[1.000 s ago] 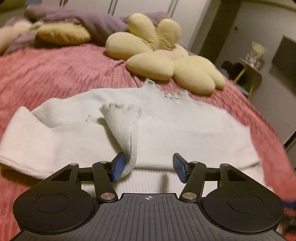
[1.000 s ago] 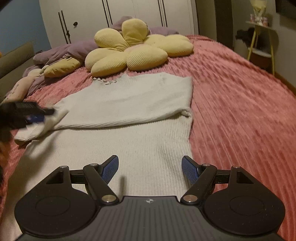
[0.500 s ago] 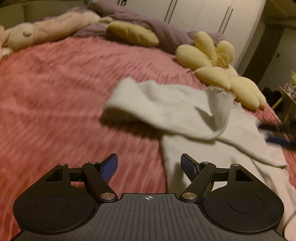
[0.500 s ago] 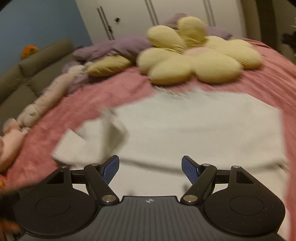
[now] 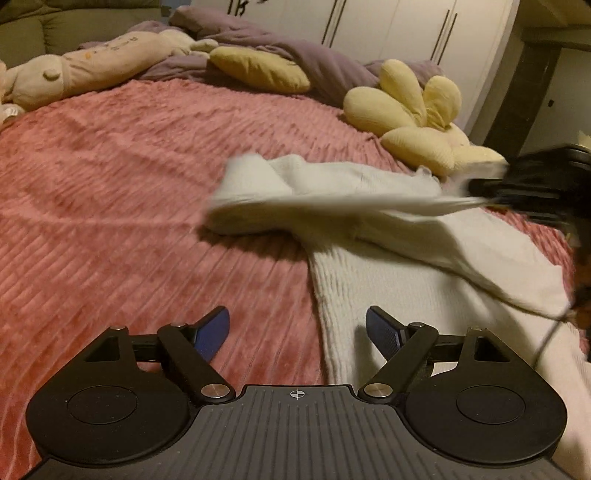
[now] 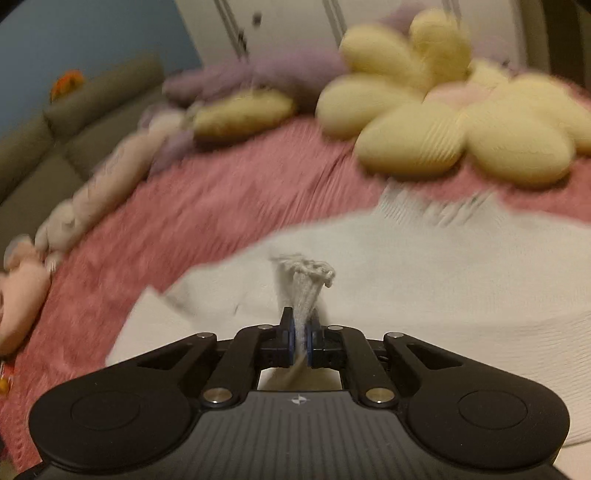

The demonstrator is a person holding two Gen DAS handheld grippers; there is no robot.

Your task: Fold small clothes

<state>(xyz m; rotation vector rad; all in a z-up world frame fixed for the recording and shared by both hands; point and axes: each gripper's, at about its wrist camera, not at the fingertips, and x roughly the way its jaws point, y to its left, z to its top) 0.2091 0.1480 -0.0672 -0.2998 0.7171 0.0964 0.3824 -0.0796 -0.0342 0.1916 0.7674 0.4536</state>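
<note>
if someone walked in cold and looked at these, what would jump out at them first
Most striking is the white sweater spread on the pink bedspread, its sleeve stretched taut to the right. The right gripper is shut on the sleeve's cuff. Beyond the sweater lies a big yellow flower cushion, and the left gripper, jaws opening with nothing between them, hovers over the sweater's near edge.

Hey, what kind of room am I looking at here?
Most likely a bedroom. A white sweater lies on a bed with a pink ribbed bedspread, a yellow flower-shaped cushion and a plush toy sit near its head, and white wardrobe doors stand behind.
</note>
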